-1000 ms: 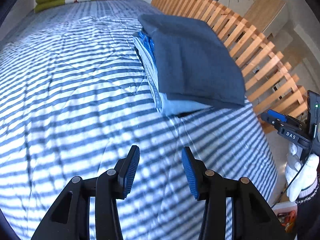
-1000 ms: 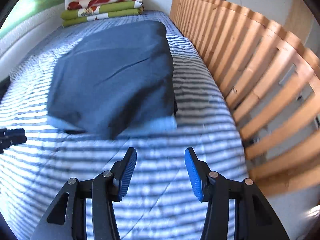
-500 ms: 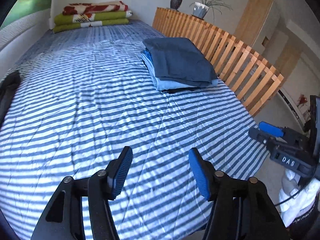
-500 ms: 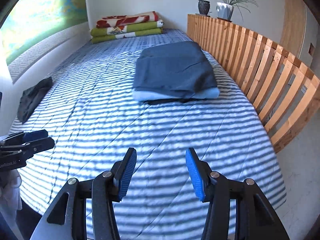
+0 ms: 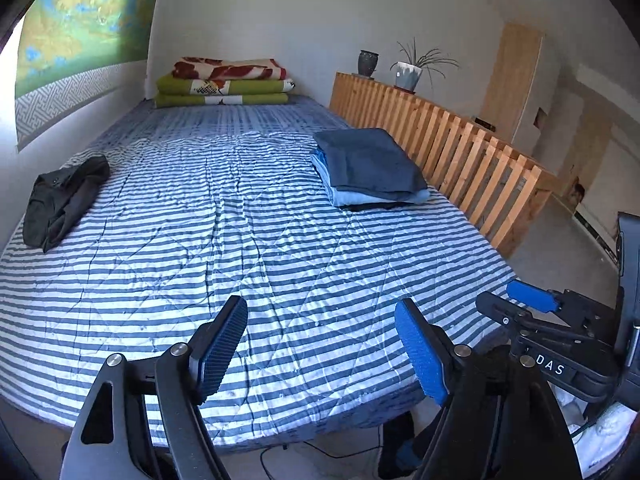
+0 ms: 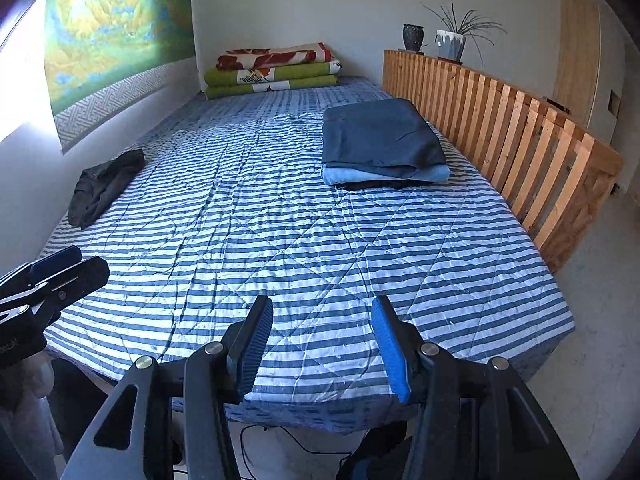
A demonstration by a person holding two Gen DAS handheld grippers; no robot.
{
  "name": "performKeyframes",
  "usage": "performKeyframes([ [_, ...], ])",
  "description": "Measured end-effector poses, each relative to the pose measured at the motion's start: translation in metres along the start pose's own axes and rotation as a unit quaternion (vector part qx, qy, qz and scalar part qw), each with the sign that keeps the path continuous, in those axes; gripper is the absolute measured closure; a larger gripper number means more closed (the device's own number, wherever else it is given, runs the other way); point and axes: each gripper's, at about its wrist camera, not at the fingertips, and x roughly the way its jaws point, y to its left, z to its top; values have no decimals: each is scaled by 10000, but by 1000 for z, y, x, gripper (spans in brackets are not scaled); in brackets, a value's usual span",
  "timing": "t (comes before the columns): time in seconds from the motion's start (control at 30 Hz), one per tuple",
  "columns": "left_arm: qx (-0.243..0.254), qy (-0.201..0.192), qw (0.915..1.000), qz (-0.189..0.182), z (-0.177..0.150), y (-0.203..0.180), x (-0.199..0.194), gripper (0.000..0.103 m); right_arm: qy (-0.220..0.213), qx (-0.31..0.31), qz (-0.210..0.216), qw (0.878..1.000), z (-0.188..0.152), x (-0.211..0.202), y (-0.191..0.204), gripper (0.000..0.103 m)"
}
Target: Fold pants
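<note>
Left wrist view looks down the length of a bed (image 5: 248, 216) covered by a quilted bedspread in blue and white stripes, its surface creased and stitched in a diamond pattern. The left gripper (image 5: 320, 344) hangs over the near edge of the bed with its fingers (image 5: 222, 344) spread wide and nothing between them; each black plastic finger carries a ribbed blue pad. To its right, the right gripper (image 5: 532, 300) shows from the side, black with a blue pad, above a white-gloved hand (image 5: 604, 436).

A stack of folded pants (image 5: 370, 166) lies on the right side of the bed, just beside a slatted wooden rail (image 5: 452, 148). The top piece is dark navy cloth, smooth and rectangular; pale blue folded fabric lies under it, with a thin dark layer at the bottom. On the far left edge of the bed, well apart from the stack, lies a crumpled dark garment (image 5: 62, 200), unfolded and lumpy.

From the right wrist view, the right gripper (image 6: 322, 344) likewise has its fingers (image 6: 390, 350) wide apart and empty over the near edge of the bed (image 6: 280, 240). The folded pants (image 6: 380, 140) sit ahead and to the right, the crumpled dark garment (image 6: 104, 186) at the left by the wall, and the left gripper (image 6: 56, 276) enters from the left edge.

At the head of the bed, folded blankets (image 5: 224, 82) in green and in red-and-white print are stacked against the wall. A dark vase (image 5: 368, 63) and a potted plant (image 5: 410, 70) stand on top of the rail, and a landscape wall hanging (image 5: 76, 28) with a patterned border covers the left wall.
</note>
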Motion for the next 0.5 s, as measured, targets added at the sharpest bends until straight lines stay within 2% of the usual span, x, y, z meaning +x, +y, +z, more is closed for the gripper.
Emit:
performKeyframes([
  [0.2, 175, -114, 9995, -255, 0, -18, -16, 22, -252, 92, -370, 9990, -1, -19, -6, 54],
  [0.33, 204, -88, 9992, -347, 1, -22, -5, 19, -184, 228, -447, 9986, 0, -12, -14, 54],
  [0.5, 135, 103, 9990, -405, 3, -20, 28, 19, -50, 224, -637, 9977, -2, 10, -21, 54],
])
